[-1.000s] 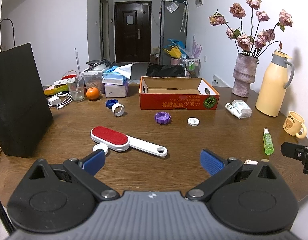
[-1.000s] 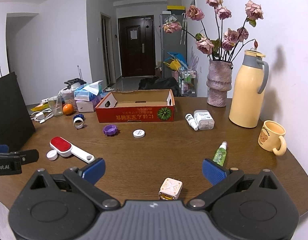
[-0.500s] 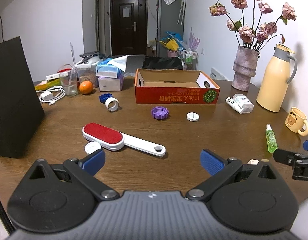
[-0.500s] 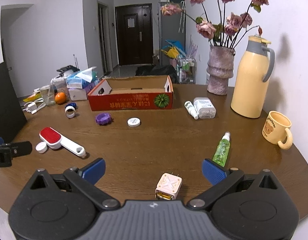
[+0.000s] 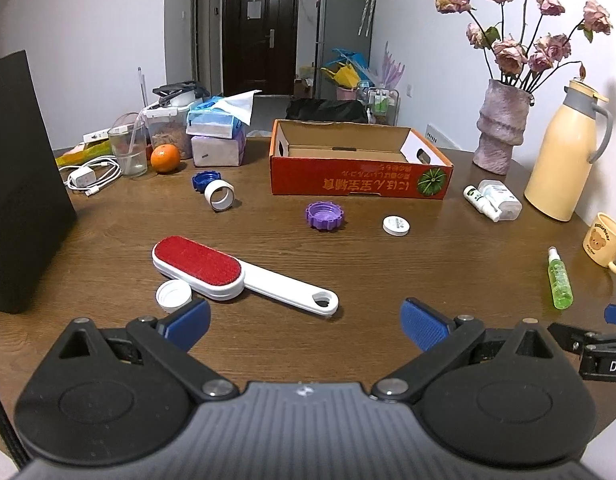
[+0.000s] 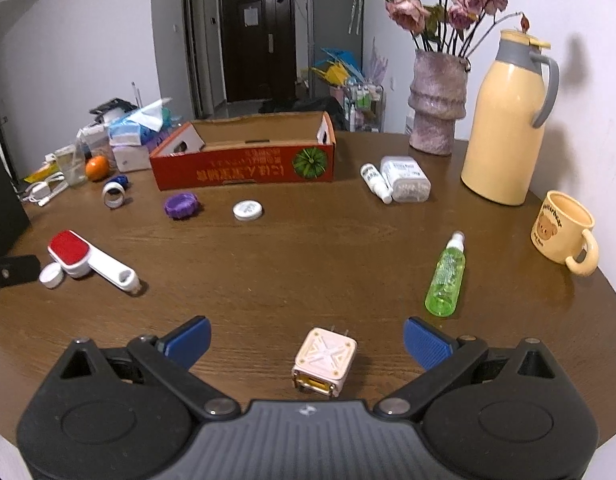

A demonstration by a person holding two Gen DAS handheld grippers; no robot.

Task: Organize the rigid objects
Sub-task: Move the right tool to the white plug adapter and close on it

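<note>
Both claws are wide open and holding nothing right now. The right gripper [image 6: 306,340] has the little pink charger plug [image 6: 324,362] sitting almost dead centre between its blue pads, just ahead on the table [image 6: 268,272], prongs pointing away toward the cardboard box [image 6: 244,160]. My guess is that's the first grab: it barely needs to go forward, and the plug is boxy, so closing across its sides should work fine. The green spray bottle [image 6: 445,280] lies a bit further out to the right, long axis running away from the claw and tilted slightly.

The left gripper [image 5: 304,318] is parked over the lint brush [image 5: 236,276], which lies slantwise with its red head to the far left and its handle end closest to the claw. A white cap [image 5: 174,295] touches the brush head. The box looks empty, so sorting has hardly started.
</note>
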